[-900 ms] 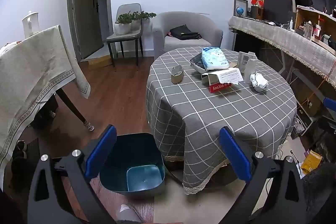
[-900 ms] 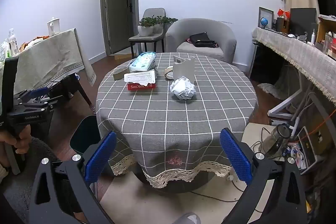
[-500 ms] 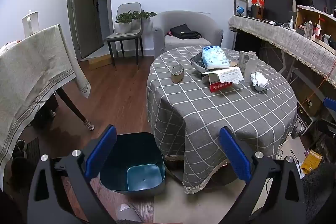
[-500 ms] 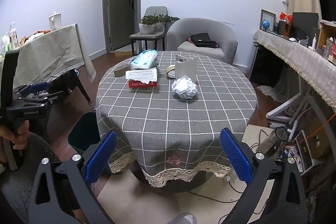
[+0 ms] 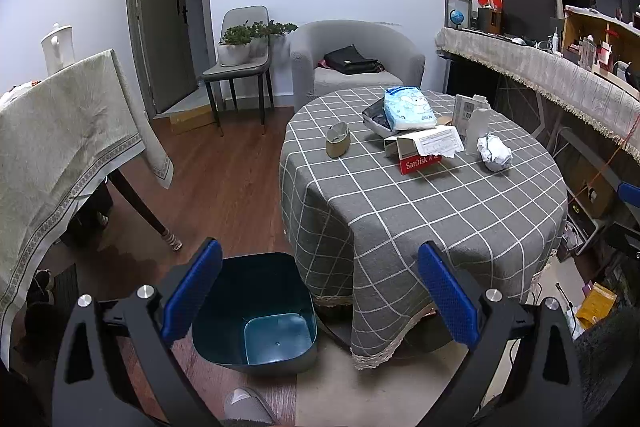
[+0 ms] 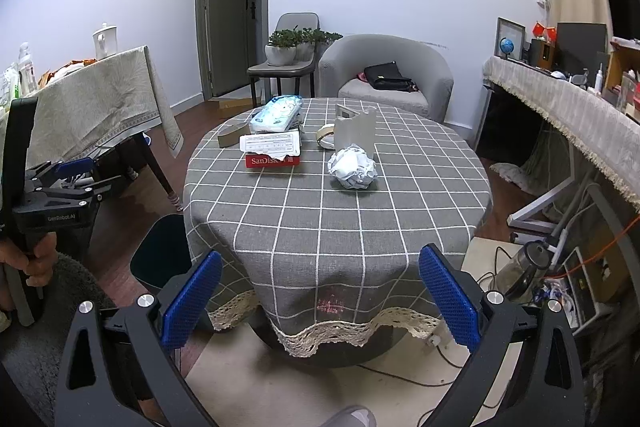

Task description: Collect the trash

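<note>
The left tool (image 5: 320, 291) and the right tool (image 6: 320, 291) are both standing wide with nothing between the pads, exactly as in the earlier frames, and both are hanging short of the round surface (image 6: 340, 219). The right view is now sitting a little nearer to the surface than before, while the left view is hardly changing. The crumpled paper ball (image 6: 353, 171) is lying on the surface beside the red box (image 6: 273, 160), well apart from both tools, and the blue bin (image 5: 256, 311) is standing on the floor just under the left tool.
</note>
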`<state>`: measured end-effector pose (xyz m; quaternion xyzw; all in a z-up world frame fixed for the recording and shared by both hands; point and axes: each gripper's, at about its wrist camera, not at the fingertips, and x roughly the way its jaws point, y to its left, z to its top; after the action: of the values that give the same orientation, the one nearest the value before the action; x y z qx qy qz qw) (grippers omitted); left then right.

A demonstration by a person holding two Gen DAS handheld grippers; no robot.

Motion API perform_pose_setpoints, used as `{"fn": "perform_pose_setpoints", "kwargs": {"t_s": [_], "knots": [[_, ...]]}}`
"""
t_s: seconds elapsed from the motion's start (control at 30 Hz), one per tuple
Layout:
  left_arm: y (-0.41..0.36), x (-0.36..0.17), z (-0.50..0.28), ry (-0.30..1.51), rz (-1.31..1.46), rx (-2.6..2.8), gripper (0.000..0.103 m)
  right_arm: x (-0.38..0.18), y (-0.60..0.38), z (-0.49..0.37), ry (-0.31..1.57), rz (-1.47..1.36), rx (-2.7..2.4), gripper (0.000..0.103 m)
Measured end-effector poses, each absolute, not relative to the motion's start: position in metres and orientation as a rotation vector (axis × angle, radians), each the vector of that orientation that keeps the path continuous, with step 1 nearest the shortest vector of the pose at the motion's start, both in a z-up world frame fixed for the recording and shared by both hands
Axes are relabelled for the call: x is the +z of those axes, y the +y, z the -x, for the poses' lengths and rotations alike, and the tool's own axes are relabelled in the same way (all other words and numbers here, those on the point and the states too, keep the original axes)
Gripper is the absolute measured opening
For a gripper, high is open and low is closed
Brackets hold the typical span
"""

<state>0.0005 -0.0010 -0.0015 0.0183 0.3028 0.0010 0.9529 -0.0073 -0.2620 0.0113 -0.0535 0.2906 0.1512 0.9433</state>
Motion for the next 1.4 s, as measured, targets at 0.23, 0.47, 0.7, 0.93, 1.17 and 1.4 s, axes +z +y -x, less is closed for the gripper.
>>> {"fn": "perform_pose_setpoints", "kwargs": {"t_s": [0.23, 0.47, 0.7, 0.93, 1.17, 1.4], "knots": [[-0.0029, -0.0015, 0.0003, 0.616, -0.045, 0.005, 0.100, 0.0102, -0.2629, 0.0065, 0.596, 0.110, 0.310, 0.100], [-0.0029, -0.0026, -0.0015, 0.624, -0.042, 0.007, 0.100, 0.0099, -0.2630, 0.0060, 0.598, 0.109, 0.310, 0.100], [-0.0041, -0.0036, -0.0016, 0.625, -0.047, 0.005, 0.100, 0.0097, -0.2634, 0.0063, 0.600, 0.111, 0.311, 0.100], [-0.0039, -0.0036, -0.0017, 0.625, -0.046, 0.005, 0.100, 0.0089, -0.2633, 0.0059, 0.603, 0.113, 0.311, 0.100], [-0.0041, -0.0037, -0.0016, 0.625, -0.047, 0.005, 0.100, 0.0082, -0.2631, 0.0061, 0.605, 0.116, 0.311, 0.100], [-0.0043, -0.0035, -0.0016, 0.625, -0.045, 0.004, 0.100, 0.0073, -0.2626, 0.0058, 0.607, 0.120, 0.310, 0.100]]}}
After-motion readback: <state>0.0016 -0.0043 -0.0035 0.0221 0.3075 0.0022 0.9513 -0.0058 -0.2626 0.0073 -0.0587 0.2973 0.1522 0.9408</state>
